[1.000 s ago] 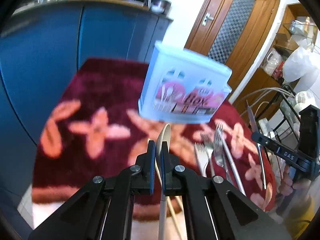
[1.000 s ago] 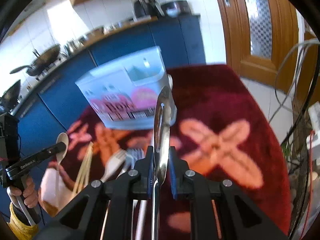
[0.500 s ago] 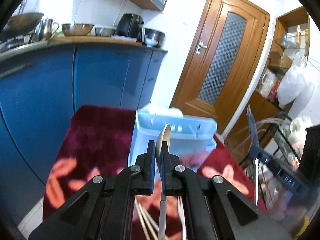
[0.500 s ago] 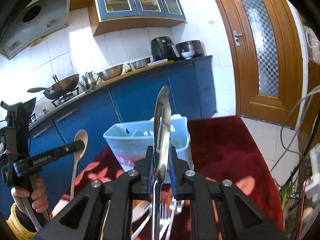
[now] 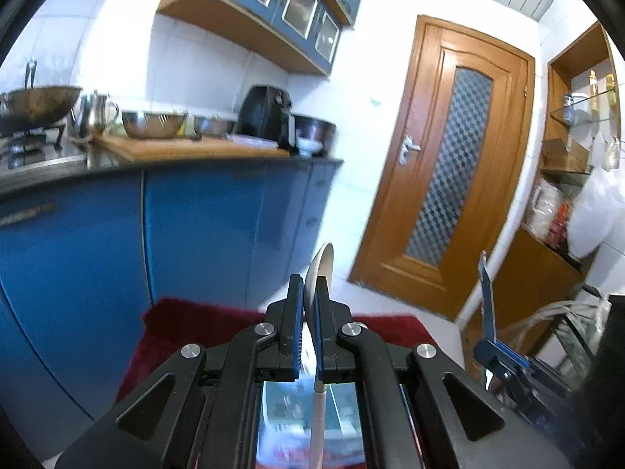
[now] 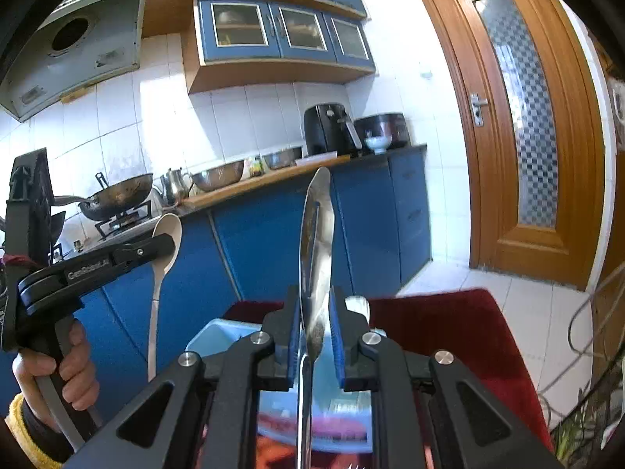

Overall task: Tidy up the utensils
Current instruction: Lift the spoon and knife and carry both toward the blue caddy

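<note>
My left gripper point(image 5: 309, 285) is shut on a cream spoon point(image 5: 322, 262), bowl upward, handle hanging down between the fingers. In the right wrist view the same left gripper point(image 6: 164, 244) shows from the side, with the cream spoon point(image 6: 167, 226) upright and a hand point(image 6: 74, 375) on its grip. My right gripper point(image 6: 314, 297) is shut on a steel spoon point(image 6: 318, 226), bowl up, seen nearly edge-on. A light blue plastic utensil box point(image 6: 211, 342) sits low behind both sets of fingers, mostly hidden; the box point(image 5: 285, 410) peeks between the left arms. The right gripper point(image 5: 486, 297) appears at the right.
A dark red flowered cloth point(image 6: 449, 332) covers the table under the box. Blue cabinets point(image 5: 195, 234) carry a counter with a wok point(image 6: 117, 195), steel bowls and a black air fryer point(image 6: 328, 129). A wooden door point(image 5: 449, 179) stands right; shelves and cables lie at the far right.
Both grippers have risen and tipped upward with their spoons. The box has slid from mid-frame to the bottom, and the forks and chopsticks on the cloth have dropped out of view.
</note>
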A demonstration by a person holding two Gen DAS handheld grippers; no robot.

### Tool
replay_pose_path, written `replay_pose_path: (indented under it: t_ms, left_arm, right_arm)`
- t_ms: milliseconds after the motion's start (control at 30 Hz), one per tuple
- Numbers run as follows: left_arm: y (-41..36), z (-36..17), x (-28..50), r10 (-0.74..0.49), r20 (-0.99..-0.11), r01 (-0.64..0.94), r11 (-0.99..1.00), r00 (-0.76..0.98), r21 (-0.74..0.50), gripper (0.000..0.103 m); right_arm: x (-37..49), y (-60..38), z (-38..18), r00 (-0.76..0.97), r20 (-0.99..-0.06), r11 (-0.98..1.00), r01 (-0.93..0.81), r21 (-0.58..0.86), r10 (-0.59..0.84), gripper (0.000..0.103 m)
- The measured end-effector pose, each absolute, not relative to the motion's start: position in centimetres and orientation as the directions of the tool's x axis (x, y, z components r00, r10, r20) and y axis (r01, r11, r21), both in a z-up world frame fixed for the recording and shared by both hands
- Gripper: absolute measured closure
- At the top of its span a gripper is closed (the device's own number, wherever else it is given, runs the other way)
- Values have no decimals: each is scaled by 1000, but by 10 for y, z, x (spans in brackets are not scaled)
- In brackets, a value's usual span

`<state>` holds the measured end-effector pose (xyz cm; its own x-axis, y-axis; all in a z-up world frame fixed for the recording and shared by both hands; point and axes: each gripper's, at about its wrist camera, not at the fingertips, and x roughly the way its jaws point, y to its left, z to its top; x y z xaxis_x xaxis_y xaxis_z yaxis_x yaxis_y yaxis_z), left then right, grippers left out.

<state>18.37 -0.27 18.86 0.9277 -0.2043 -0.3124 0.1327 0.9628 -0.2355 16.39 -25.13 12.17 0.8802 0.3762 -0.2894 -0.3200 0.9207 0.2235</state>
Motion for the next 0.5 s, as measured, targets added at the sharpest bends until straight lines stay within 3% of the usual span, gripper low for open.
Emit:
replay_pose_path:
  t_ms: [500]
  left_arm:
    - [-12,166,234,-95,-196,60,982,976,-180,100]
  right_arm:
    - [226,-241,100,934,-192,950,-275,148,300,87]
